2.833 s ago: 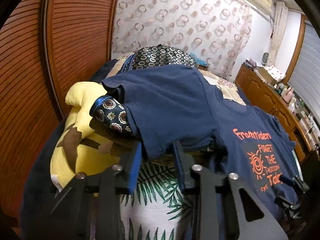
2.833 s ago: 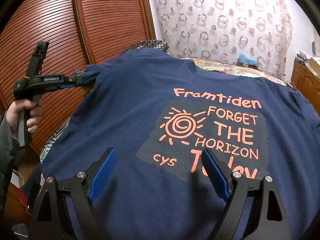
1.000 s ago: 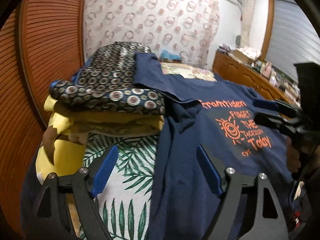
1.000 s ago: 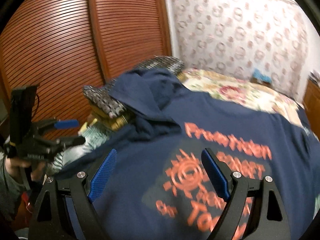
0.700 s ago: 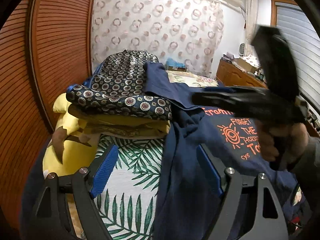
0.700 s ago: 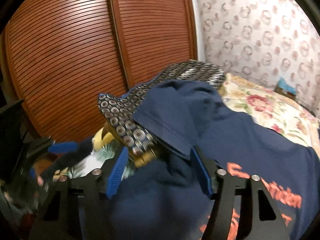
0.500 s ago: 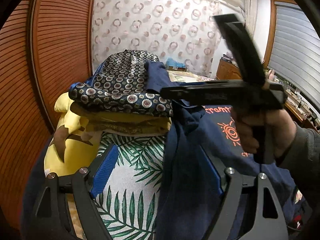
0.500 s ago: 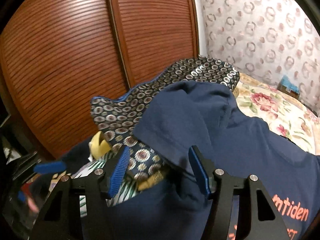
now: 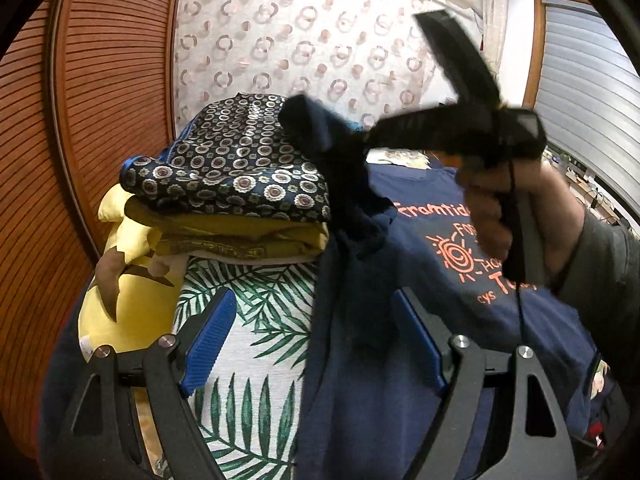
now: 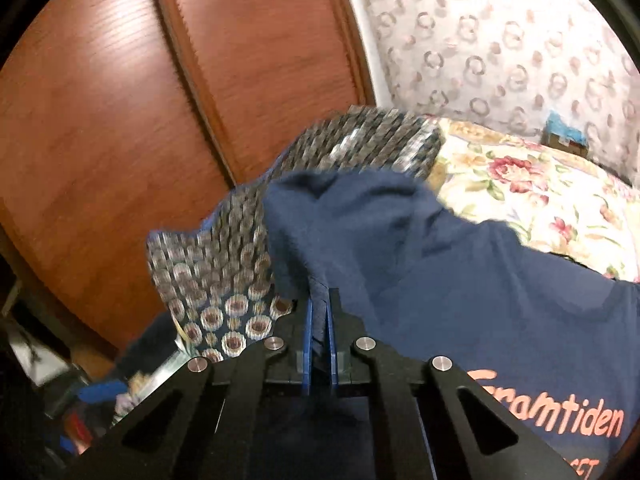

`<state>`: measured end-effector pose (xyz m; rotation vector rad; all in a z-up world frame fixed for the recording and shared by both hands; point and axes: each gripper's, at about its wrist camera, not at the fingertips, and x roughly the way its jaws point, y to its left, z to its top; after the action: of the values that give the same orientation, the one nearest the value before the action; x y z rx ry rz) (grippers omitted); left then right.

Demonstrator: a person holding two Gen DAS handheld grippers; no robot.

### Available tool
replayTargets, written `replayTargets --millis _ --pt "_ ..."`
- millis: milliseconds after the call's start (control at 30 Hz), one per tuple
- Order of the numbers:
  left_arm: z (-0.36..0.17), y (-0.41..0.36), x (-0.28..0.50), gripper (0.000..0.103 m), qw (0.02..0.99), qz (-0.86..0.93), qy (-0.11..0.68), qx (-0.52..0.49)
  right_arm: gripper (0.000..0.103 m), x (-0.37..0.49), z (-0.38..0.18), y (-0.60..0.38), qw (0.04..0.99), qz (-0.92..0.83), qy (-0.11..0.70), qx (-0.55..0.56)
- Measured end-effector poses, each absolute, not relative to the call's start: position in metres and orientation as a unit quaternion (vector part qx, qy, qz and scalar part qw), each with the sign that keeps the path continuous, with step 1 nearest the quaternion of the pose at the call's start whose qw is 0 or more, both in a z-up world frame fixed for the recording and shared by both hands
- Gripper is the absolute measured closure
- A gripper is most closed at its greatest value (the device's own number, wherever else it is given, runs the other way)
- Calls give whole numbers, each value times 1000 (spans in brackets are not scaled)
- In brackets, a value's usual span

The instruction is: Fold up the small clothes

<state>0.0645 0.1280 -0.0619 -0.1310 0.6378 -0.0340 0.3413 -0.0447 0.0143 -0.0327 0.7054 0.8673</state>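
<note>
Folding barely begun, by the look of it: navy T-shirt [image 9: 420, 280] lies mostly spread, print side up, over the leaf-print cover [image 9: 248, 320] on the bed, no body fold made, only its sleeve [image 10: 344, 216] lifted where it lay draped on the stack of folded clothes [image 9: 232, 196] beside it. Shirt is soft matte knit with orange lettering and sun print; the stack's top piece is a glossy dark fabric with ring pattern, over mustard layers, a yellow plush [image 9: 116, 288] below. Right gripper [image 10: 319, 320] has just been closing and now pinches the sleeve hem between its ribbed blue pads. Left gripper [image 9: 316, 340] hangs spread wide over the shirt's side edge, holding nothing.
</note>
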Motion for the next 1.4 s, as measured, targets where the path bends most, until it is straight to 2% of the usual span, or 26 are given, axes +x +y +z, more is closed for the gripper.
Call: replayTargets --millis 167,233,267,300,467,667,867,967,1067,1167,1300,1400 --pt "-64 126 67 22 946 -19 317 -64 97 367 24 -87 876 339 342 42" --pt "-64 125 68 22 946 -18 318 -64 86 383 18 -99 886 293 359 37" --pt "-64 124 68 22 946 -18 319 -64 71 389 13 -103 888 274 368 31" --pt "-65 123 69 22 945 -19 320 -63 63 395 8 -107 888 262 376 28" --pt "-70 120 75 22 942 -17 330 -57 62 397 -11 -118 886 262 383 22" --pt "-86 115 101 22 925 0 378 -27 62 366 -46 -103 852 335 400 -38" --pt "-101 109 124 22 906 -6 423 -9 62 381 -66 -92 830 370 415 -47" --pt "-105 107 128 22 903 -14 429 -9 63 383 -69 -84 829 369 418 -48" --pt "-104 107 129 20 903 -13 428 -10 70 387 -72 -77 834 362 414 -56" --pt "-105 107 129 14 902 -11 431 -10 86 391 -76 -71 831 364 416 -57" --pt "-106 105 130 13 902 -7 432 -12 97 377 -76 -66 829 370 411 -82" --pt "-107 105 131 13 902 -7 432 -13 99 370 -68 -76 828 378 406 -80"
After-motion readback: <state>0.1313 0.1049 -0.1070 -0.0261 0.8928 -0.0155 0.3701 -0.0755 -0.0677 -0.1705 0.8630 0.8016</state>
